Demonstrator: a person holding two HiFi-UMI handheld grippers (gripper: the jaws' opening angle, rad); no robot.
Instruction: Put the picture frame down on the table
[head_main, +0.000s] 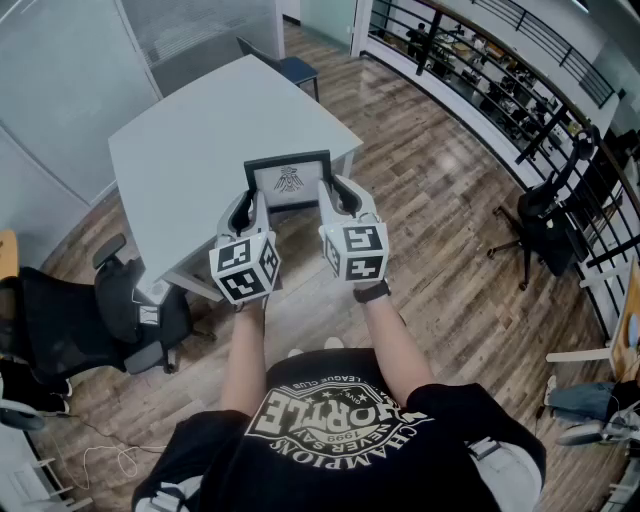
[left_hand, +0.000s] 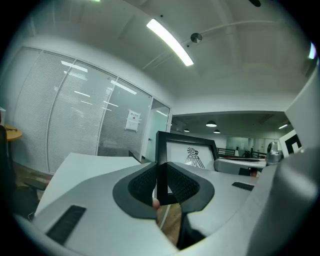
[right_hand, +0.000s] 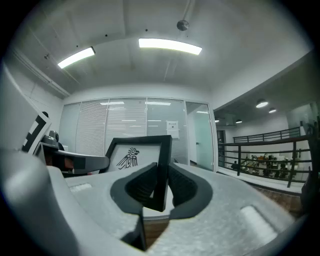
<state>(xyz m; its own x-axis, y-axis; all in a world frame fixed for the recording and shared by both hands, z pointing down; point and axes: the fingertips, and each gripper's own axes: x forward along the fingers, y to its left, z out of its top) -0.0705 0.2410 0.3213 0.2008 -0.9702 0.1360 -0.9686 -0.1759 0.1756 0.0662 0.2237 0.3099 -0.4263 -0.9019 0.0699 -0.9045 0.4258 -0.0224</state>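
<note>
A person held a black picture frame upright at 12 o'clock, over the near edge of a white table. The left gripper pinched the frame's left side and the right gripper pinched its right side, each pair of jaws pressed against the black moulding. From the head view it could not be told whether the frame's bottom edge touched the tabletop or hung just above it.

The risk lay at the edge. The frame stood close to the table's near side, and if let go there it could tip back toward the person and fall to the wooden floor. One gripper letting go before the other would likely twist the frame in the remaining narrow pinch.

The tabletop looked smooth and pale. A black office chair stood at 8 o'clock and a blue chair beyond the table at 12. A glass wall ran at 10 and a black railing at 2, under ceiling strip lights.
</note>
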